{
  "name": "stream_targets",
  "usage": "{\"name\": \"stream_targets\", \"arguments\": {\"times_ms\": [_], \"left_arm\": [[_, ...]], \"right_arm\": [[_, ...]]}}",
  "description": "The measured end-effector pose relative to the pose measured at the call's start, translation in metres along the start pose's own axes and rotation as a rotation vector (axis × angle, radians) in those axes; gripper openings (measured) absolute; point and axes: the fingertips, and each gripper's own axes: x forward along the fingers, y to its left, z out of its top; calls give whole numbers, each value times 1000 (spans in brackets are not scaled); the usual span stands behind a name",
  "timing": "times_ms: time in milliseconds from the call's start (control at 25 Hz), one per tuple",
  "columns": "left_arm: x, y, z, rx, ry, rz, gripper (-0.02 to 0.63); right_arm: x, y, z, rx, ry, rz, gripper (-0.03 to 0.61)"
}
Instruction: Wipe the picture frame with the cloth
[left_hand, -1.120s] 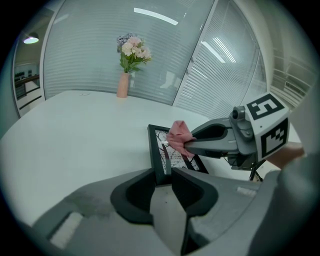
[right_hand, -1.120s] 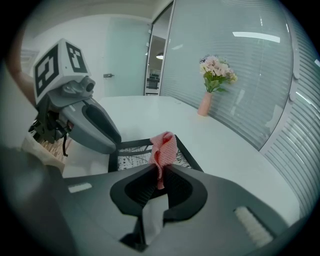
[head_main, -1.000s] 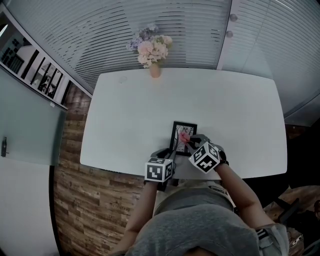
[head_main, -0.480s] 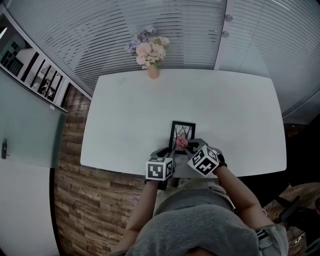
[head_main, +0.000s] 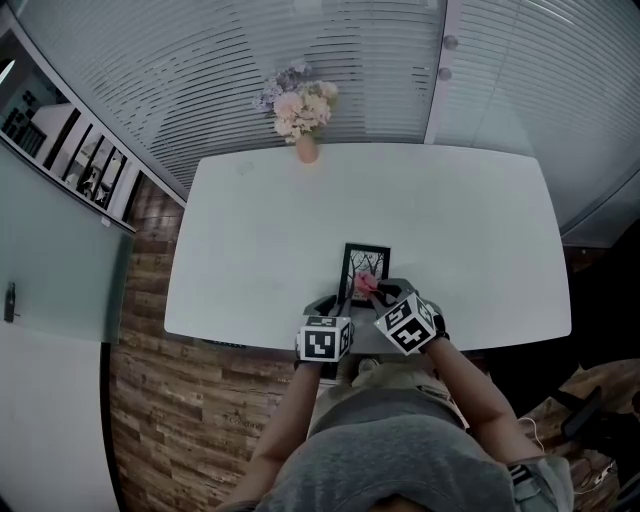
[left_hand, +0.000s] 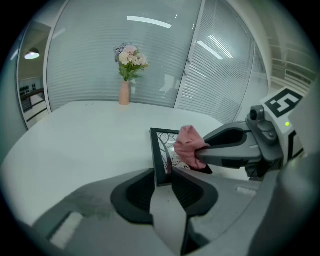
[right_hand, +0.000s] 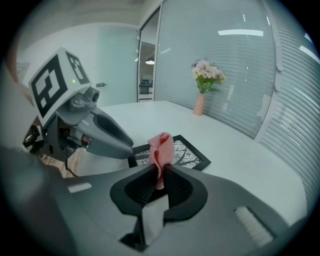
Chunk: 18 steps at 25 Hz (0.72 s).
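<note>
- The picture frame (head_main: 365, 268) lay flat on the white desk (head_main: 270, 220), close to the edge nearest the person and between the two grippers.
- The frame was rectangular, with a narrow black border around a black-and-white print of bare tree branches.
- The left gripper (left_hand: 168, 172) had its fingers (left_hand: 190, 187) closed on the frame's near edge, at a corner.
- The right gripper (right_hand: 161, 172) had its fingers (right_hand: 177, 187) pinched tight on a pink cloth (right_hand: 161, 149).
- The cloth was bunched into a wad that stood up past the fingertips, over the lower part of the print; contact with the glass could not be confirmed.
- A vase of pale flowers (head_main: 300, 110) stood at the far edge of the desk, well apart from the frame.
</note>
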Motion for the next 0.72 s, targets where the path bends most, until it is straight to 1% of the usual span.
{"name": "stream_targets", "arguments": {"times_ms": [80, 160, 360, 520, 640, 720], "left_arm": [[-7, 0, 3, 23, -30, 15, 97], [-17, -2, 7, 27, -64, 10, 97], [-52, -10, 5, 30, -123, 11, 93], [-85, -13, -8, 25, -155, 27, 27], [-108, -15, -26, 26, -171, 35, 4], [-121, -16, -38, 25, -175, 33, 2]], "right_arm": [[-8, 0, 4, 30, -39, -34, 43], [-16, 2, 7, 70, -74, -55, 43], [-42, 23, 7, 190, -130, -66, 43], [-61, 48, 5, 229, -173, -87, 43], [-74, 74, 2, 253, -188, -88, 43], [-81, 89, -1, 263, -202, -93, 43]]}}
